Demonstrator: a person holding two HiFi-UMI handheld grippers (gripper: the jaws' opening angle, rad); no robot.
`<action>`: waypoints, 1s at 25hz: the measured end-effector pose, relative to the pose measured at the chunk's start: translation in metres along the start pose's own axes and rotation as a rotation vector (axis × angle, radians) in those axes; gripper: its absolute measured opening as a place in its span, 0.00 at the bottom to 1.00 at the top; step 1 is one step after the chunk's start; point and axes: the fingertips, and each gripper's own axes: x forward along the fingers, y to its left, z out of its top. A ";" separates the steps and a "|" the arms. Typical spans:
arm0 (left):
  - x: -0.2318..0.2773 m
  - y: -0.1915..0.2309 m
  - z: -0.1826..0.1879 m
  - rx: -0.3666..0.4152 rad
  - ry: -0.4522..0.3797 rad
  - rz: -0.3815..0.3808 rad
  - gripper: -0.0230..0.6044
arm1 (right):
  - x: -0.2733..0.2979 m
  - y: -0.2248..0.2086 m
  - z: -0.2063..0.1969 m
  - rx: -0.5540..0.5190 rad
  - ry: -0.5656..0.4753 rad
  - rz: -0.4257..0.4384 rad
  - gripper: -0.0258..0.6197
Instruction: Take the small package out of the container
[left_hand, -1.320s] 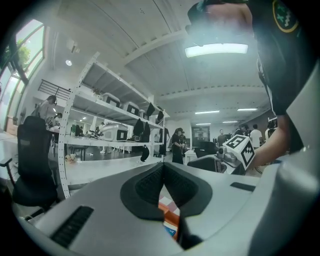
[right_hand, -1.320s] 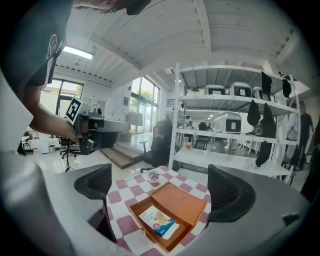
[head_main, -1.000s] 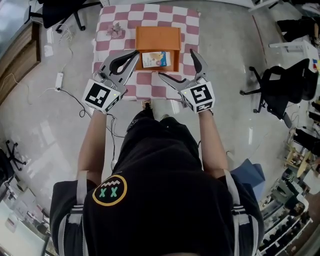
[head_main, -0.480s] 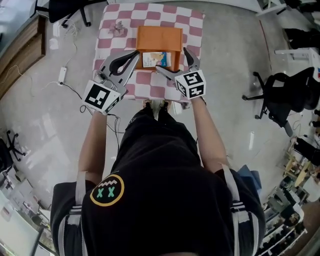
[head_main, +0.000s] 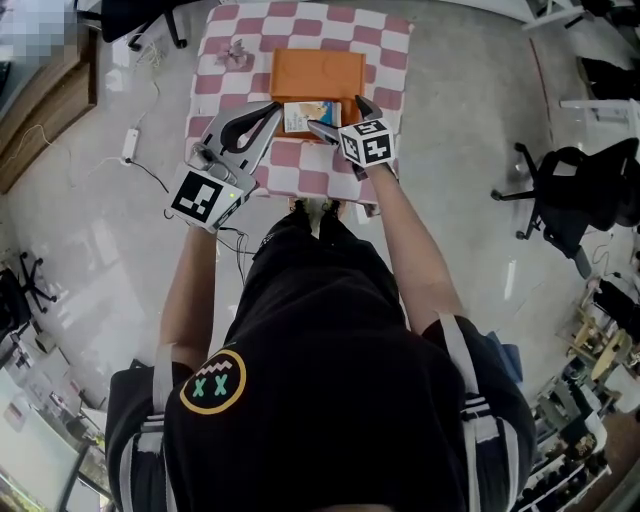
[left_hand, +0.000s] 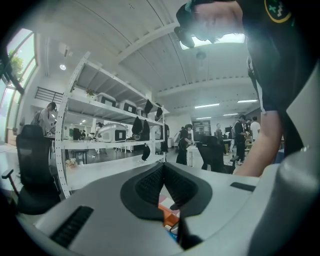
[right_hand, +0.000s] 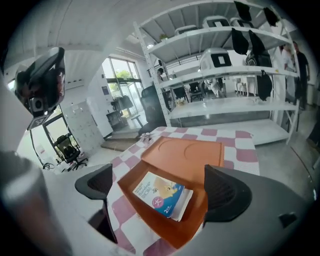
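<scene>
An orange container (head_main: 318, 72) lies open on the pink-and-white checkered table (head_main: 388, 60). Its flat lid (right_hand: 187, 152) is folded back. The small blue-and-white package (head_main: 306, 114) lies flat in the near tray (right_hand: 150, 220). My right gripper (head_main: 336, 113) hangs open just above the tray's near end, and in the right gripper view the right gripper (right_hand: 160, 192) has the package (right_hand: 162, 196) between its pads without touching it. My left gripper (head_main: 272, 106) is shut and holds nothing, beside the container's near left corner. The left gripper (left_hand: 163, 172) looks mostly away from the table.
A small crumpled pink thing (head_main: 236, 52) sits at the table's far left corner. Black office chairs (head_main: 560, 190) stand on the floor to the right, and a cable with a power strip (head_main: 132, 145) lies at the left. White shelves (right_hand: 230, 65) stand beyond the table.
My right gripper has moved forward and left from the table's near edge to over the container's near end, still open. The left gripper has hardly moved.
</scene>
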 end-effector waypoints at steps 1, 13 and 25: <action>0.001 0.000 0.000 -0.001 0.002 0.002 0.06 | 0.005 -0.001 -0.004 0.019 0.013 0.004 0.95; -0.005 0.010 -0.008 -0.019 0.029 0.033 0.06 | 0.045 -0.005 -0.043 0.286 0.155 0.049 0.92; -0.014 0.025 -0.014 -0.027 0.029 0.056 0.06 | 0.072 0.001 -0.072 0.439 0.329 0.094 0.90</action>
